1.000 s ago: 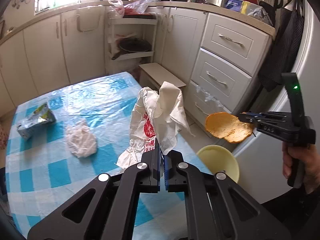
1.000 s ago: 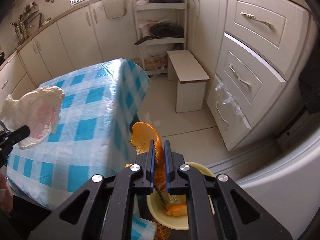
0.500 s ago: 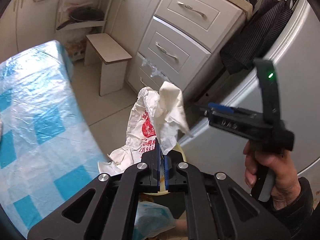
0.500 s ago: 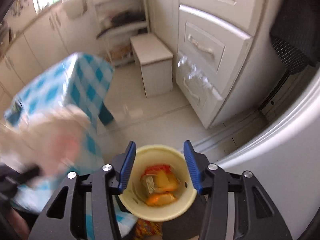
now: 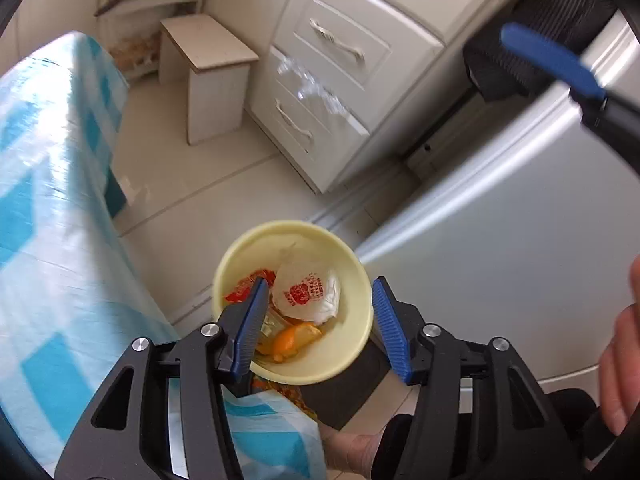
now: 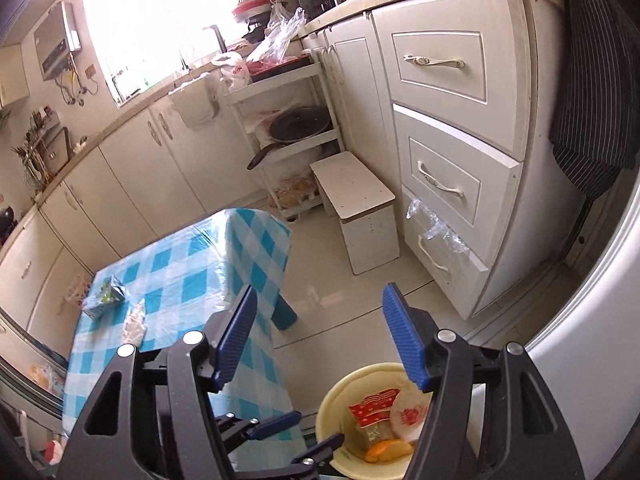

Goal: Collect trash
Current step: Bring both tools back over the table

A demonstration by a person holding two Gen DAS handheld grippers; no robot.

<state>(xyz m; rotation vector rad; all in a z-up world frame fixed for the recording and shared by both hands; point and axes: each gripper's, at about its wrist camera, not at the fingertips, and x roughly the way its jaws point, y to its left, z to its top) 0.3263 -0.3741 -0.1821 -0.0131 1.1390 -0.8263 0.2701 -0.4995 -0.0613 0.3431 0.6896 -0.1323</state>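
A pale yellow bin [image 5: 248, 248] stands on the floor by the table corner. In it lie a crumpled white bag with red print [image 5: 308, 292], orange peel [image 5: 294, 340] and a red wrapper [image 5: 248, 286]. My left gripper [image 5: 319, 284] hangs right above the bin, its jaws opening with nothing between them. My right gripper [image 6: 320, 292] is higher, jaws opening and empty, aimed past the bin [image 6: 332, 400] at the floor. On the blue-checked table [image 6: 180, 264] remain a small carton [image 6: 105, 298] and a crumpled clear wrapper [image 6: 134, 320].
A low white stool [image 6: 352, 196] stands by the drawer unit [image 6: 448, 184], with a grey fridge [image 5: 500, 240] right of the bin. A shelf rack [image 6: 296, 132] with pans is behind the stool. A person's hand [image 5: 620, 360] shows at the right edge.
The left gripper swung from over the table to above the bin and let go of the white bag, which now lies inside. The right gripper dropped the orange peel in, opened and tilted upward.
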